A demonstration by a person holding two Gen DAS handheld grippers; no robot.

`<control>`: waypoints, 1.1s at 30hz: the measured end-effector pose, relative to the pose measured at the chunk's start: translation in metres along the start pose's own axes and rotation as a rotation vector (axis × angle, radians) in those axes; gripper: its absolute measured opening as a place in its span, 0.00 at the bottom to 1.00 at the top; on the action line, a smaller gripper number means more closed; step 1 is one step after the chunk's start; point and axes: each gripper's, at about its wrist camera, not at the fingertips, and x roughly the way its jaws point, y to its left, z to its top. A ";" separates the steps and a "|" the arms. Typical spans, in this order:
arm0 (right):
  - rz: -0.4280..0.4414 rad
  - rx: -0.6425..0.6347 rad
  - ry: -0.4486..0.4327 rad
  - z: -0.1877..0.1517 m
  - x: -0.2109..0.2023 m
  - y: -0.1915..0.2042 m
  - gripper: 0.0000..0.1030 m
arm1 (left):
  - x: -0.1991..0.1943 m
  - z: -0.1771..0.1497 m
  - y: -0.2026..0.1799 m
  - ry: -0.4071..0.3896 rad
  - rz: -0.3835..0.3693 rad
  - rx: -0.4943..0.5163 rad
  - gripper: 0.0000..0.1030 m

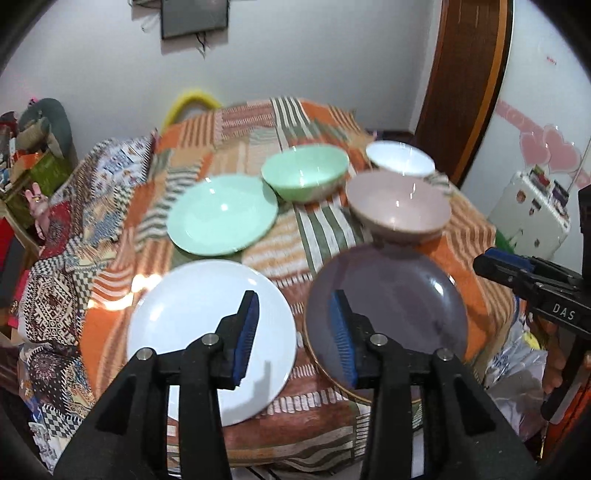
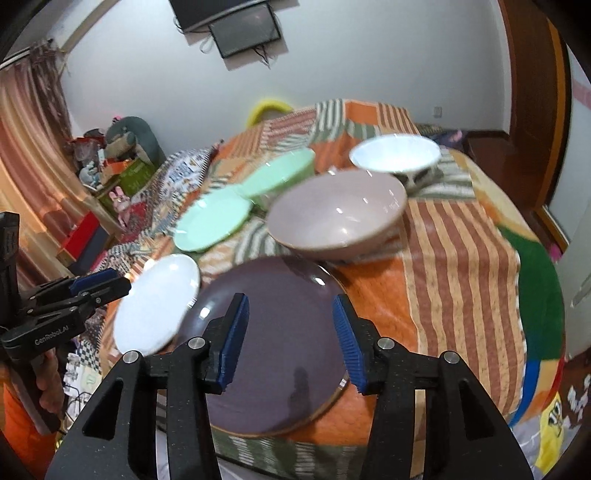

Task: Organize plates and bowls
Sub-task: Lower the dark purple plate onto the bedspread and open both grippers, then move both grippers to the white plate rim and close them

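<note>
A lived-in room of a home: a table under a patchwork cloth (image 1: 229, 122) set with plates and bowls, a striped curtain (image 2: 33, 122), a small wall-mounted screen (image 2: 243, 31), stuffed toys (image 2: 127, 134) heaped on cluttered boxes, a wooden door frame (image 1: 465, 85), pink heart decorations (image 1: 550, 147) alongside.

Motion blur smears green bowl (image 2: 284, 173) & green plate (image 2: 212, 223) mid-frame in right view — purple plate (image 2: 273, 362) bottom partly behind fingers.
</note>
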 end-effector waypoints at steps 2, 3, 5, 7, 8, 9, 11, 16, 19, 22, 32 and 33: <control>0.015 -0.018 -0.015 0.005 -0.002 0.006 0.43 | -0.011 0.002 0.007 -0.033 0.003 -0.012 0.44; 0.023 -0.028 -0.023 0.008 -0.002 0.011 0.44 | -0.016 0.002 0.011 -0.049 0.008 -0.016 0.44; 0.039 -0.049 -0.037 0.012 -0.002 0.021 0.48 | -0.025 0.002 0.018 -0.081 0.025 -0.025 0.48; 0.051 -0.070 -0.044 0.016 0.001 0.033 0.49 | -0.034 0.001 0.029 -0.105 0.039 -0.044 0.54; 0.056 -0.080 -0.045 0.017 0.002 0.037 0.49 | -0.036 0.000 0.033 -0.112 0.049 -0.056 0.58; 0.062 -0.092 -0.044 0.019 0.005 0.043 0.49 | -0.038 -0.001 0.039 -0.119 0.058 -0.067 0.60; 0.073 -0.111 -0.041 0.021 0.009 0.054 0.49 | -0.041 -0.004 0.052 -0.126 0.078 -0.091 0.63; 0.095 -0.160 -0.019 0.025 0.028 0.080 0.55 | -0.037 -0.016 0.088 -0.100 0.128 -0.158 0.63; 0.102 -0.186 0.011 0.027 0.045 0.095 0.56 | -0.029 -0.024 0.109 -0.064 0.123 -0.207 0.63; 0.105 -0.204 0.044 0.027 0.060 0.106 0.56 | -0.019 -0.033 0.128 -0.034 0.142 -0.246 0.63; 0.093 -0.246 0.161 0.024 0.110 0.128 0.56 | 0.019 -0.060 0.168 0.060 0.155 -0.302 0.63; 0.090 -0.249 0.170 0.024 0.113 0.128 0.56 | 0.023 -0.062 0.171 0.070 0.150 -0.307 0.63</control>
